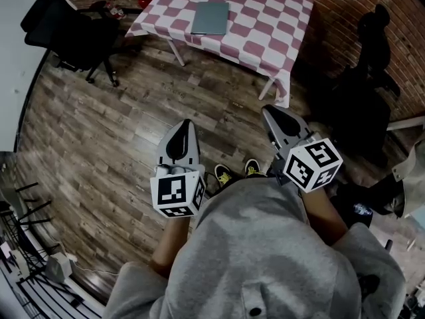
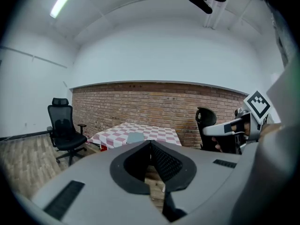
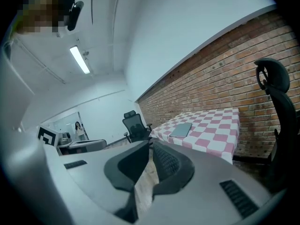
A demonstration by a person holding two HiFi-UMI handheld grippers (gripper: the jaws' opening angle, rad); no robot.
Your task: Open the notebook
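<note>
The slim grey-green notebook (image 1: 210, 18) lies well ahead on the pink-checked desk (image 1: 269, 25) — long axis running away. Both the left claw (image 1: 185, 123), seemingly nearer, and the right claw (image 1: 267, 110) are pinched together, empty.

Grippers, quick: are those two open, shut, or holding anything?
Left gripper: shut, holding nothing.
Right gripper: shut, holding nothing.
</note>
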